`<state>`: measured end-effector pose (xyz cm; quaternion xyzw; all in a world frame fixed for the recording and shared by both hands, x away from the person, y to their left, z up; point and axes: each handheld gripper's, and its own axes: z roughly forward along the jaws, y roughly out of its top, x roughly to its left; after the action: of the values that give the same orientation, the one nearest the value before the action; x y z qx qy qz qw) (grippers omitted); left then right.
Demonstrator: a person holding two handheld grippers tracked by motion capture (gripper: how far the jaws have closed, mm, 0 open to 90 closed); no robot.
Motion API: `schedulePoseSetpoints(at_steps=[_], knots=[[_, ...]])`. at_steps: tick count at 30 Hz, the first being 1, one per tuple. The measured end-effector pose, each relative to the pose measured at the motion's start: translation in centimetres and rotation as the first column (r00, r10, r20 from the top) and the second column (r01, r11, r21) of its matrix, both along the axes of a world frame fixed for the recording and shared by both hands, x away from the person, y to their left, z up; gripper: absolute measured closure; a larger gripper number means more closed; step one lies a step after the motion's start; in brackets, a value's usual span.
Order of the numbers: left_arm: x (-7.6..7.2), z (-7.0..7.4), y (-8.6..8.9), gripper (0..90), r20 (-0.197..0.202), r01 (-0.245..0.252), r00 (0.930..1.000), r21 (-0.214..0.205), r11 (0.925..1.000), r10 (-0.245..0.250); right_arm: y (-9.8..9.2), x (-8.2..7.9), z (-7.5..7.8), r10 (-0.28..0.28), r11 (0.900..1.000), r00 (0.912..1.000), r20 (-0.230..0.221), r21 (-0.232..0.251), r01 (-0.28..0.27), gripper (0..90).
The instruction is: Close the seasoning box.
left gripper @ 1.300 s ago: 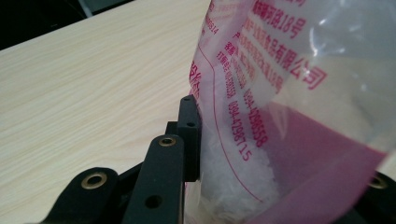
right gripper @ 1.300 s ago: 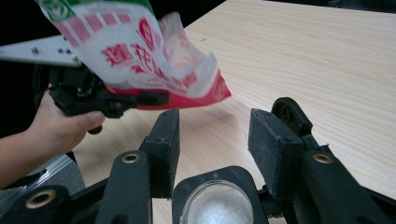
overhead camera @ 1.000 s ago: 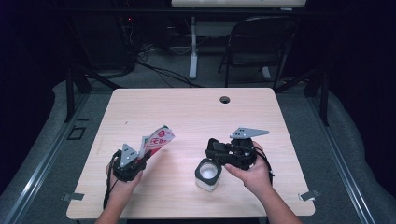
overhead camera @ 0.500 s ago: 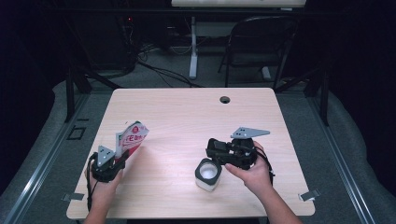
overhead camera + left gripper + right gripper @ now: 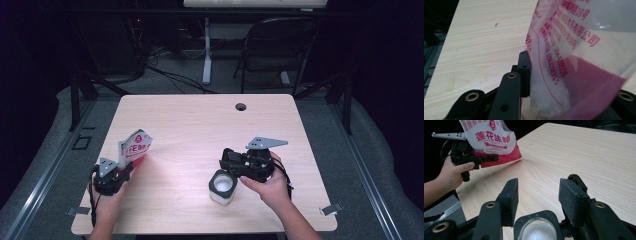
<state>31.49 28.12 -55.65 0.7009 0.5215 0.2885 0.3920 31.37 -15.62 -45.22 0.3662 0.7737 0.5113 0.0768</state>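
A red and white printed bag [image 5: 134, 147] with white powder in it stands tilted over the table's left side. My left gripper [image 5: 122, 170] is shut on its lower part, and one of the fingers [image 5: 524, 72] presses the clear film of the bag [image 5: 574, 50]. At the front right, a small jar [image 5: 221, 187] of white powder stands on the table. My right gripper [image 5: 225, 171] points left with its jaws on either side of it. In the right gripper view the jar [image 5: 537, 231] sits low between the wide jaws of my right gripper [image 5: 539, 192], and the bag [image 5: 494, 140] is farther off.
The light wooden table [image 5: 200, 125] has a cable hole [image 5: 241, 106] near its far edge. A dark chair [image 5: 280, 45] and floor cables lie beyond the table. A metal clip [image 5: 330, 209] sits at the front right corner.
My left gripper has carried the bag leftwards and towards the near edge, away from the jar. The right gripper and the jar have not moved.
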Motion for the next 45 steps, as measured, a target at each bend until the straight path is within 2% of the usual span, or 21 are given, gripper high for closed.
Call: schedulePoseSetpoints(at_steps=[2, 8, 12, 14, 17, 24, 26, 33, 38, 41, 45], knots=[[0.0, -0.1, 0.1, 73.3, -0.01, -0.002, 1.0, -0.017, 0.9999, 0.001, 0.0, 0.0, 0.0, -0.003, 1.0, 1.0, -0.003, 0.0, 0.003, 50.4], [0.0, -0.3, 0.2, 68.0, -0.025, -0.015, 0.9996, -0.027, 0.9995, 0.014, 0.1, 0.1, -0.1, -0.003, 1.0, 1.0, -0.005, -0.002, 0.003, 50.4], [0.1, -0.5, 0.4, 55.6, -0.036, -0.022, 0.9992, -0.058, 0.9981, 0.02, 0.2, 0.1, -0.2, -0.001, 1.0, 1.0, -0.007, -0.004, 0.001, 50.3], [0.0, -0.4, 0.5, 46.8, -0.027, -0.027, 0.9993, -0.078, 0.9966, 0.025, 0.2, 0.1, -0.3, -0.001, 1.0, 1.0, -0.009, -0.004, 0.001, 50.3], [-0.3, 0.0, 0.5, 40.5, -0.012, -0.026, 0.9996, -0.107, 0.994, 0.025, 0.2, 0.1, -0.4, 0.0, 1.0, 1.0, -0.008, 0.004, 0.0, 50.0], [-0.6, 0.4, -0.1, 35.5, 0.007, 0.013, 0.9999, -0.106, 0.9943, -0.013, 0.0, 0.0, -0.3, -0.01, 0.9999, 0.9999, 0.013, 0.004, 0.01, 47.7], [-0.7, 0.5, -0.3, 33.3, 0.022, 0.042, 0.999, -0.116, 0.9924, -0.04, 0.0, -0.1, -0.2, -0.012, 0.9999, 0.9997, 0.019, -0.002, 0.012, 47.5], [-1.4, 1.2, -2.1, 30.5, 0.044, 0.131, 0.9909, -0.102, 0.9861, -0.127, 0.0, -0.1, -0.2, -0.018, 0.9998, 0.9995, 0.026, 0.004, 0.018, 47.3], [-2.1, 1.4, -3.3, 30.2, 0.037, 0.181, 0.9832, -0.082, 0.98, -0.179, -0.2, -0.2, -0.1, -0.022, 0.9998, 0.9992, 0.033, 0.002, 0.022, 47.2], [-2.5, 1.6, -4.2, 29.0, 0.036, 0.215, 0.9764, -0.063, 0.9747, -0.213, -0.4, -0.3, 0.2, -0.026, 0.9995, 0.9988, 0.041, 0.018, 0.025, 47.2], [-2.8, 1.6, -4.9, 29.0, 0.036, 0.231, 0.9725, -0.03, 0.9724, -0.23, -0.5, -0.5, 0.8, -0.037, 0.999, 0.9973, 0.063, 0.025, 0.036, 47.0]])
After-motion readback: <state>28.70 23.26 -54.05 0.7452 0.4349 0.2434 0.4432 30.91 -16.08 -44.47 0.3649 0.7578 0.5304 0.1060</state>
